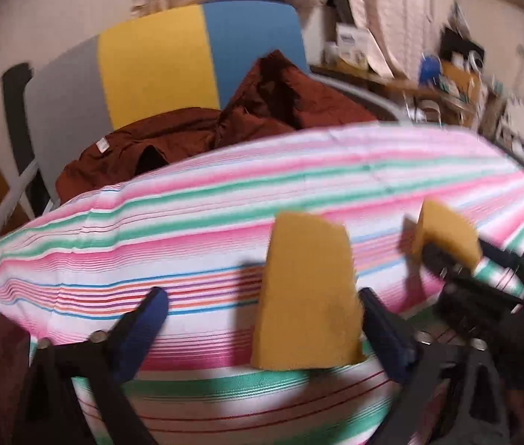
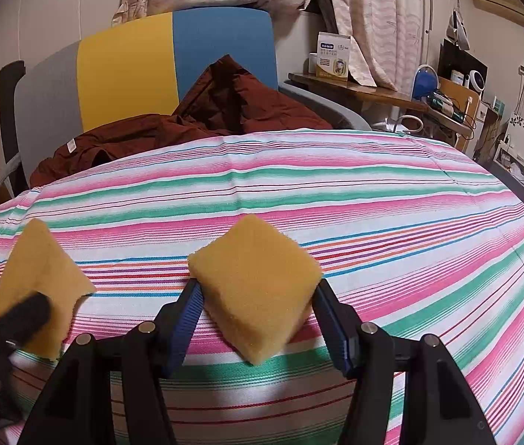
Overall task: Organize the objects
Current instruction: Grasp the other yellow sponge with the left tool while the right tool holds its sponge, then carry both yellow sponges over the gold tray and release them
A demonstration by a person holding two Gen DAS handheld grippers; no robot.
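Left wrist view, from left to right: a chair back in grey, yellow and blue panels [image 1: 173, 59] stands behind a heap of dark red cloth [image 1: 225, 122], and the striped tablecloth [image 1: 225, 200] fills the foreground. The left gripper [image 1: 262, 319] has its fingers spread wide; the left sponge [image 1: 306, 296] stands upright against the right-hand finger, well clear of the other one, so the fingers are not clamping it. Whether it rests on the cloth or hangs against that finger is unclear through the blur. Further right, the right gripper [image 1: 443, 256] carries the right sponge [image 1: 447, 233].

In the right wrist view, the left sponge [image 2: 39, 285] appears at the far left with a dark finger of the left gripper [image 2: 2, 296] across it. At centre, the right gripper [image 2: 256, 296] pinches the right sponge [image 2: 258, 289] by two opposite corners, diamond-wise, above the striped tablecloth [image 2: 373, 222]. Beyond, on the right, a wooden desk [image 2: 365, 92] bears a carton [image 2: 332, 57].
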